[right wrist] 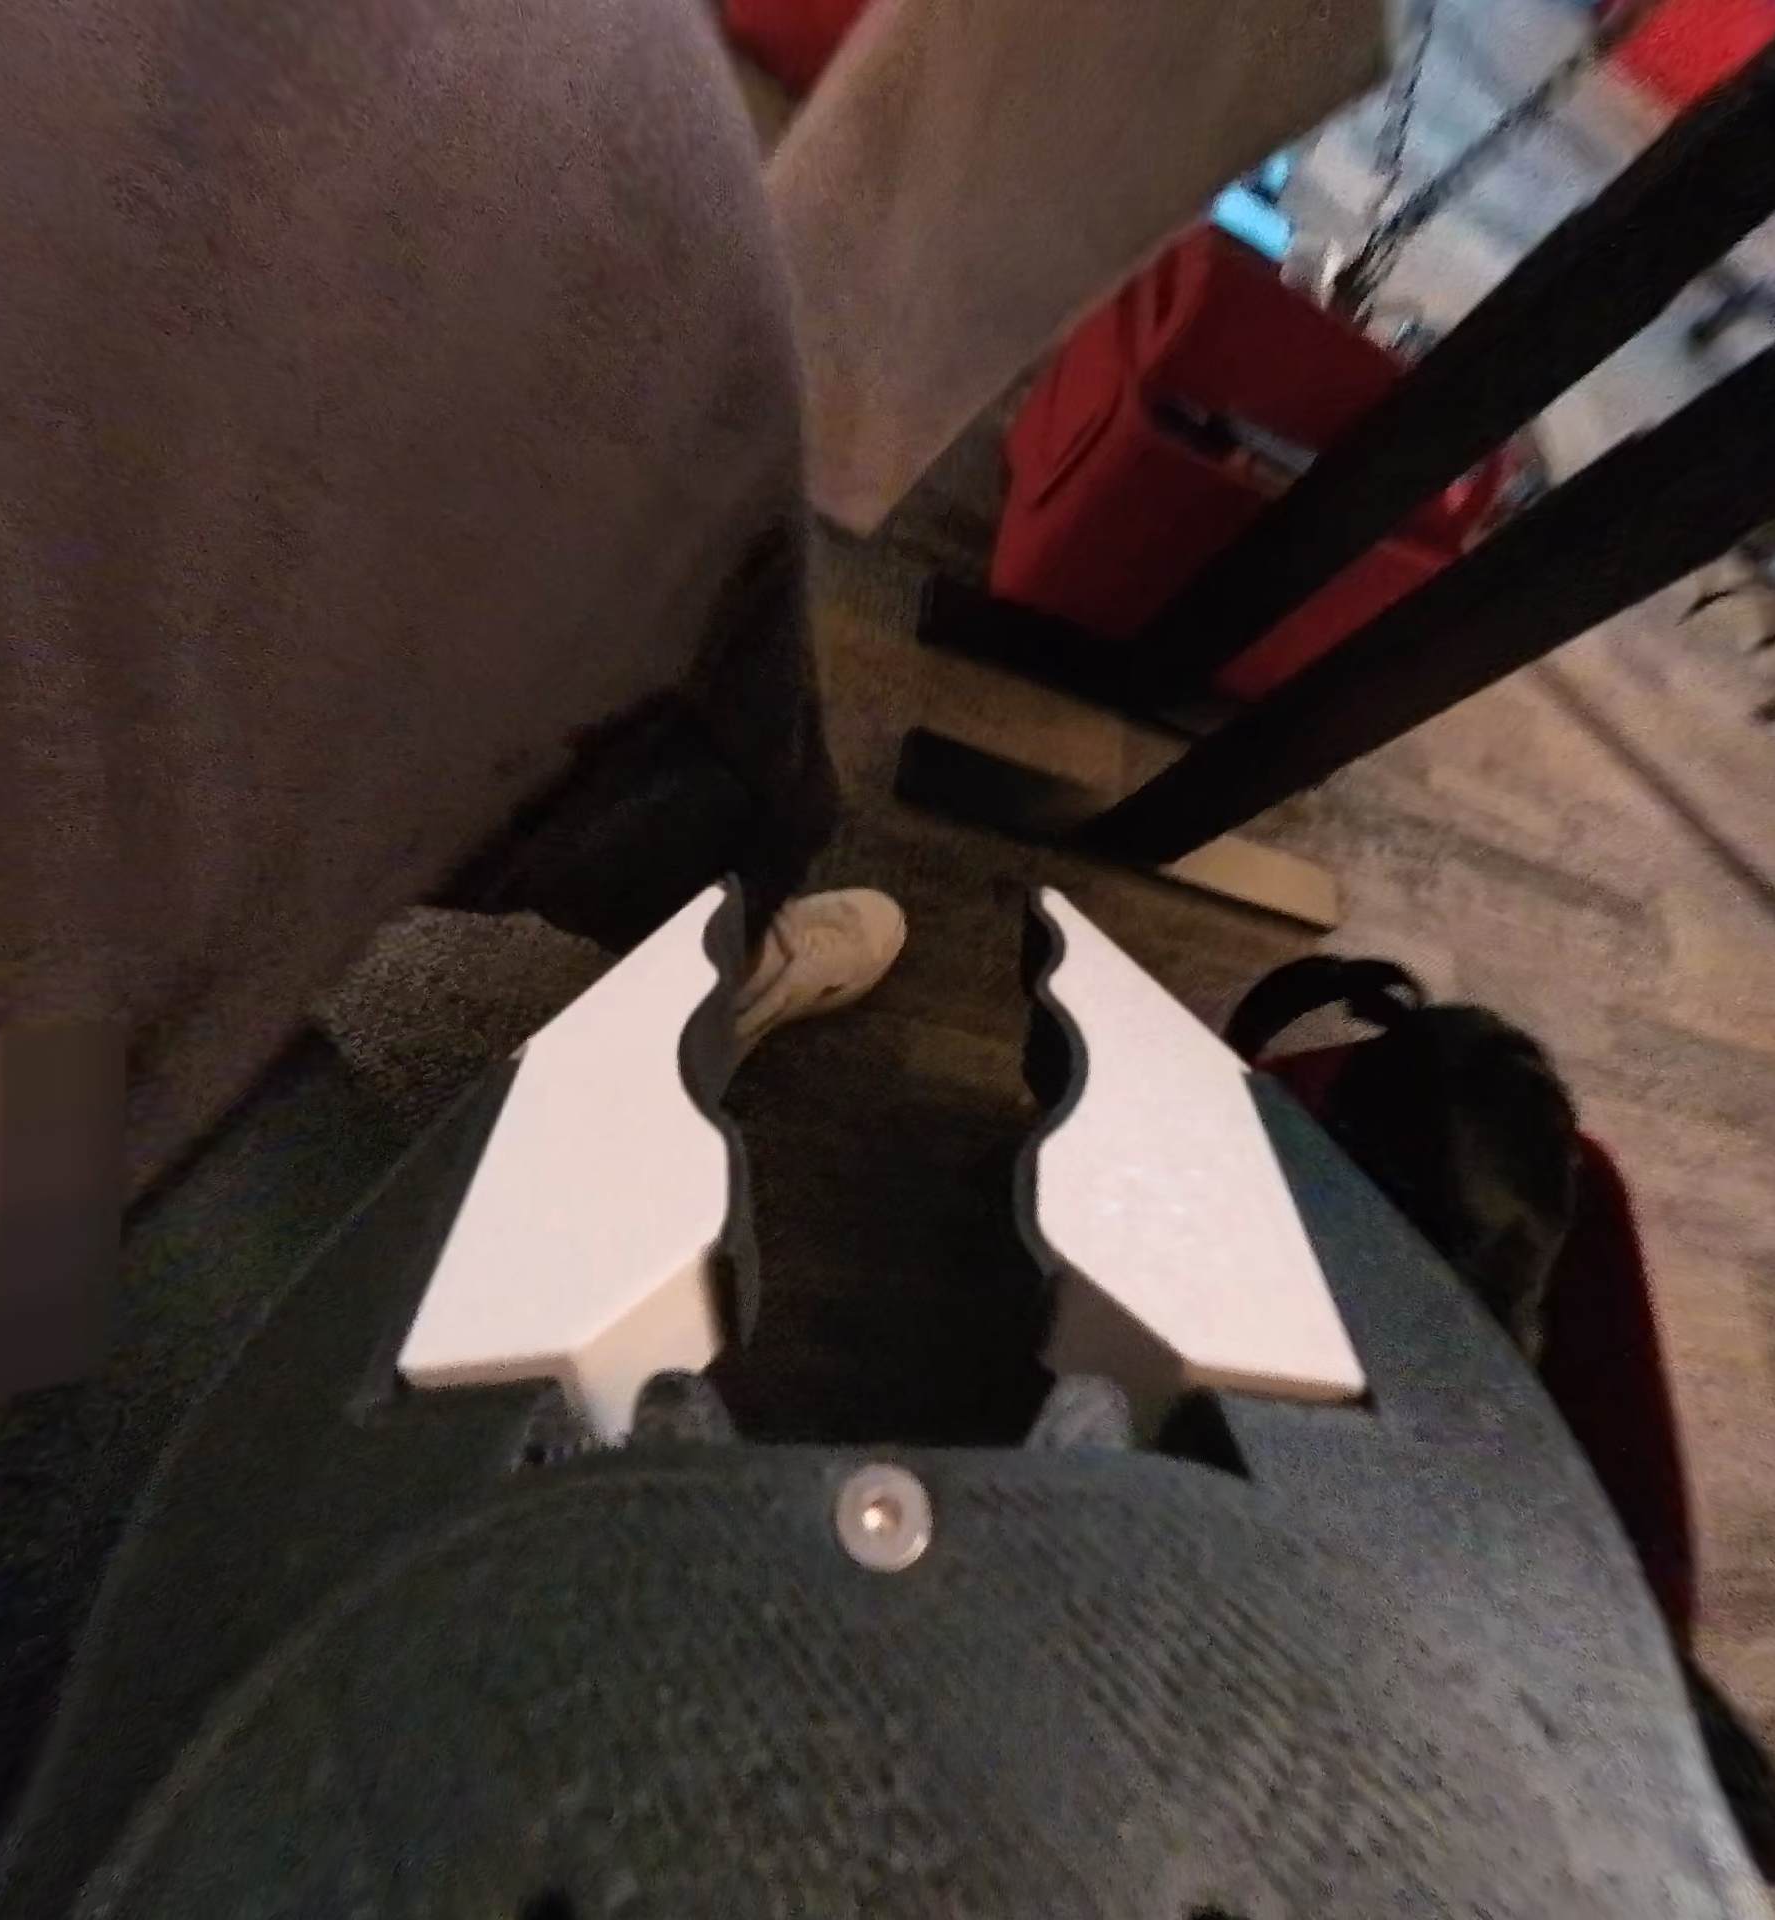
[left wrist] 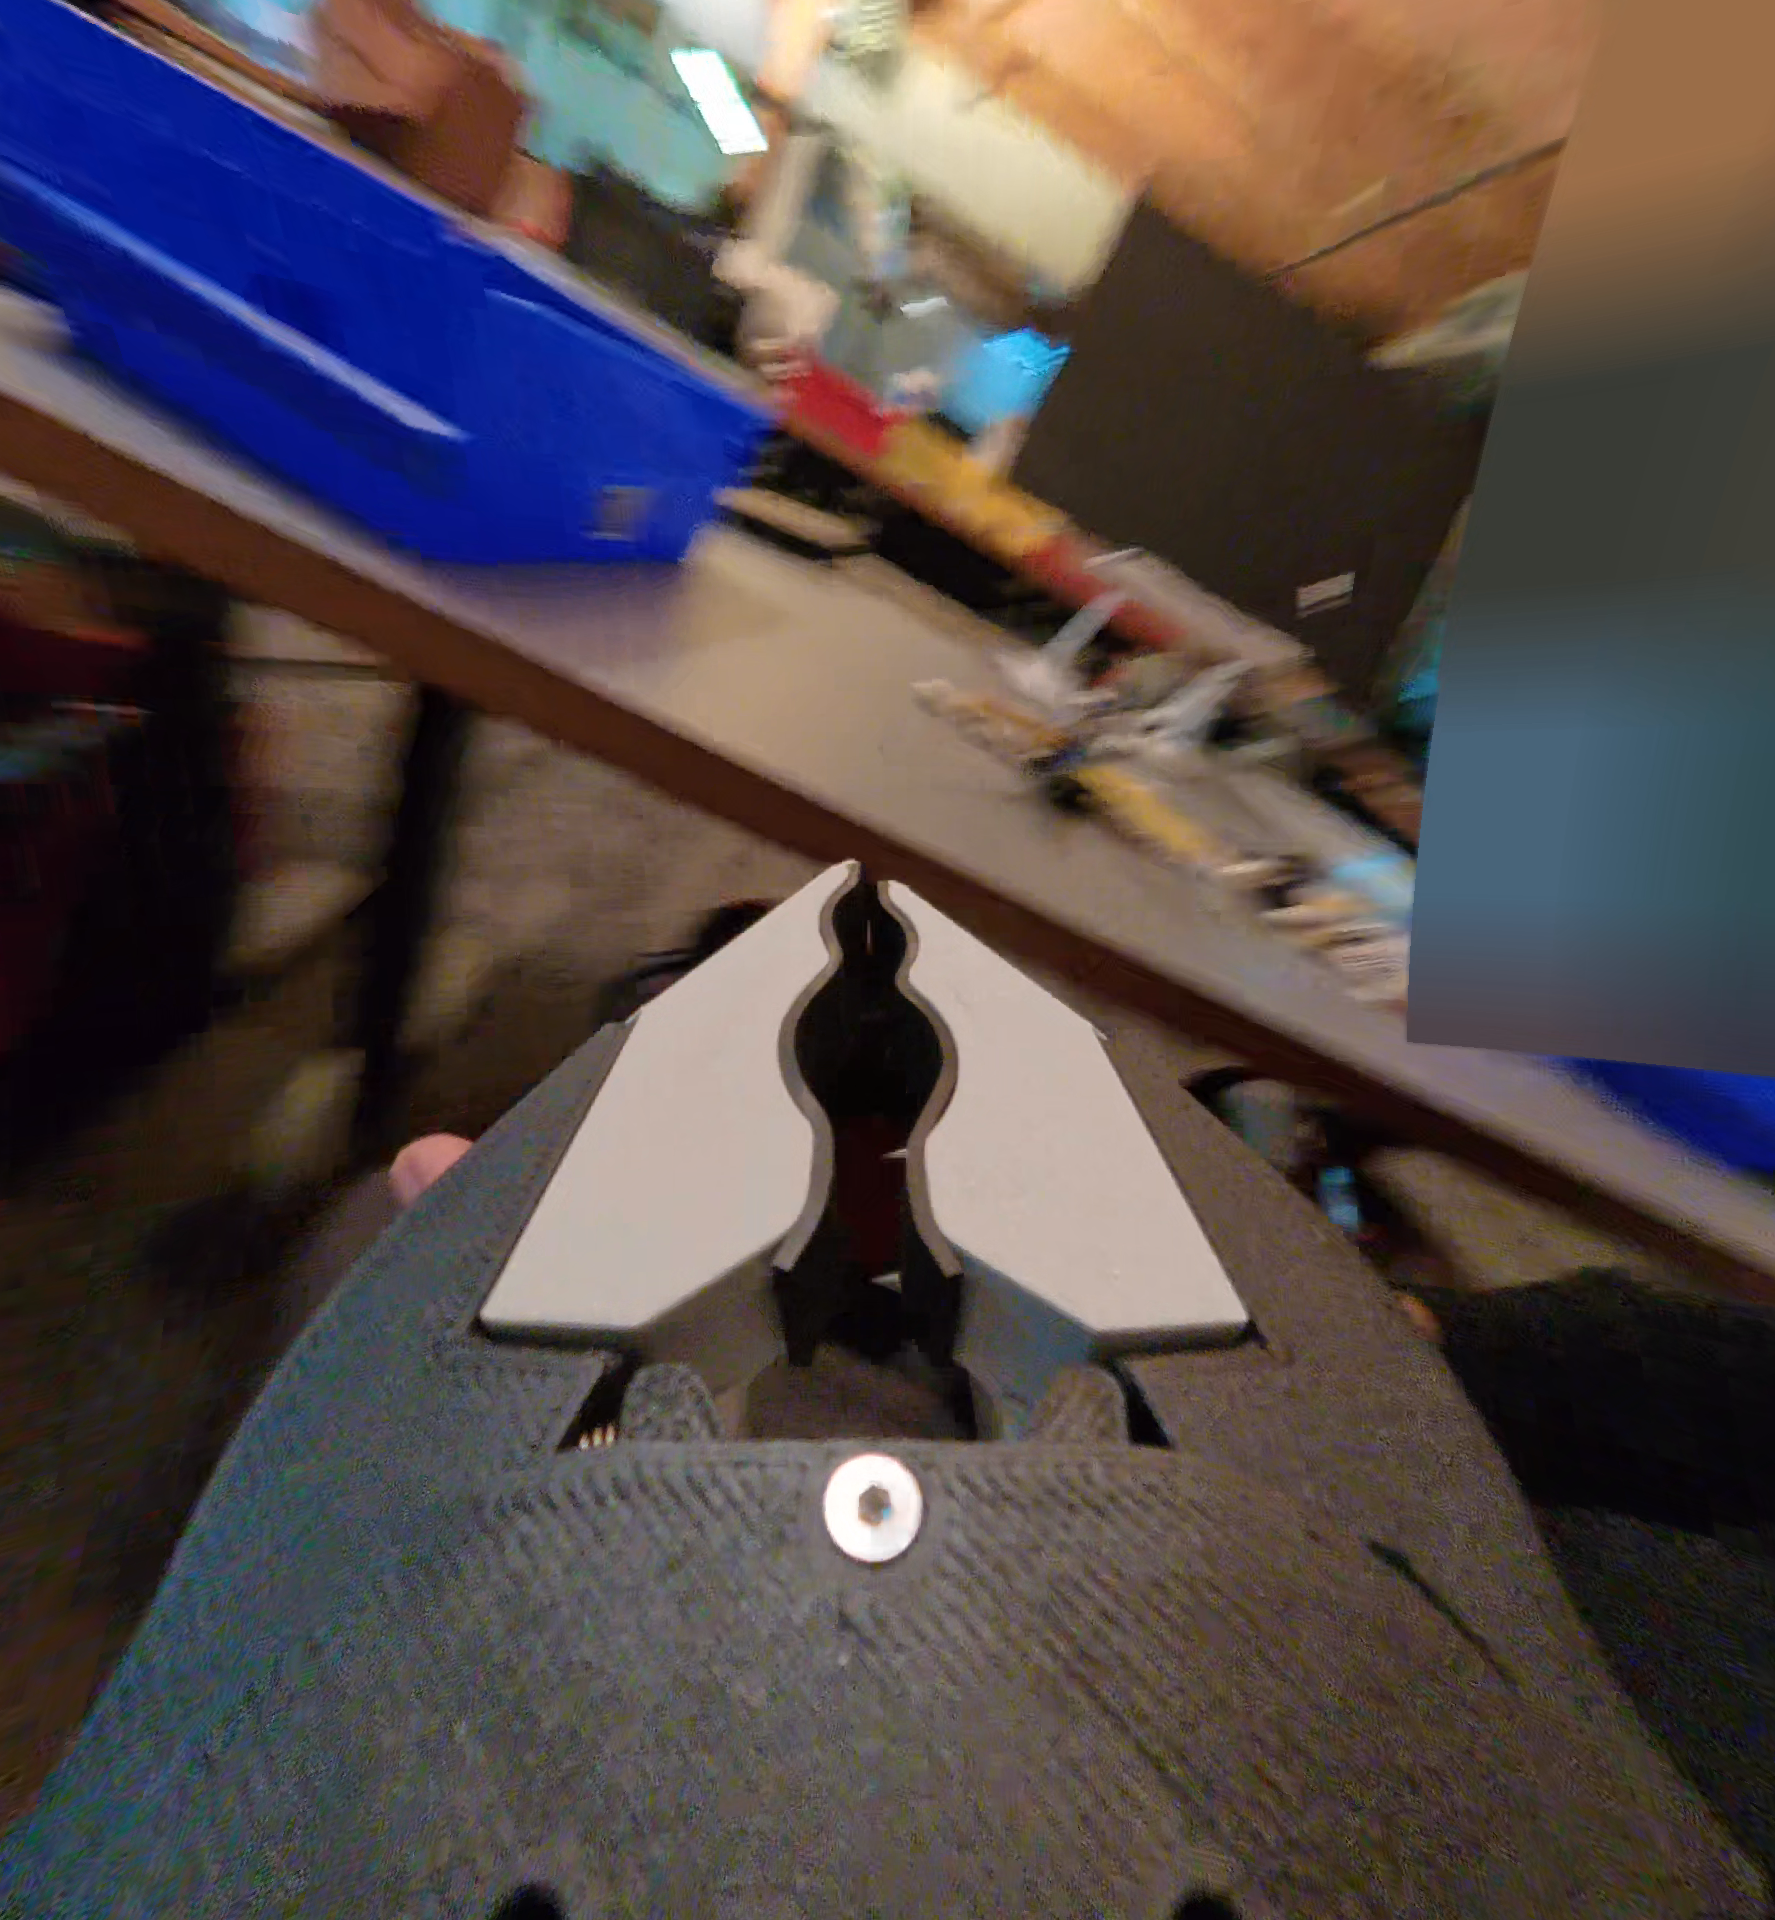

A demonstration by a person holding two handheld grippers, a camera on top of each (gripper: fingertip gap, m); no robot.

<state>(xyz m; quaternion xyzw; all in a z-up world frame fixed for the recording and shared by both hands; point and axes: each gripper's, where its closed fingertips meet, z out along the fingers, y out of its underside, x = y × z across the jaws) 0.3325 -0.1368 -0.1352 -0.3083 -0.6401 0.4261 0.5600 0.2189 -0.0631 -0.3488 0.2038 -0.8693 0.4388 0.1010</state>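
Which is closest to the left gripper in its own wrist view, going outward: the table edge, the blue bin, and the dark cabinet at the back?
1. Table edge: brown, just beyond the shut left gripper.
2. Blue bin: on the tabletop, upper left.
3. Dark cabinet: behind the table, upper right.

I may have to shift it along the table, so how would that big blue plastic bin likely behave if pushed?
The big blue plastic bin looks rigid-walled, so it should probably slide as one piece instead of flexing. Its base looks broad and low on the brown-edged table, so tipping seems unlikely. Its weight cannot be judged: its contents are hidden and the view is blurred.
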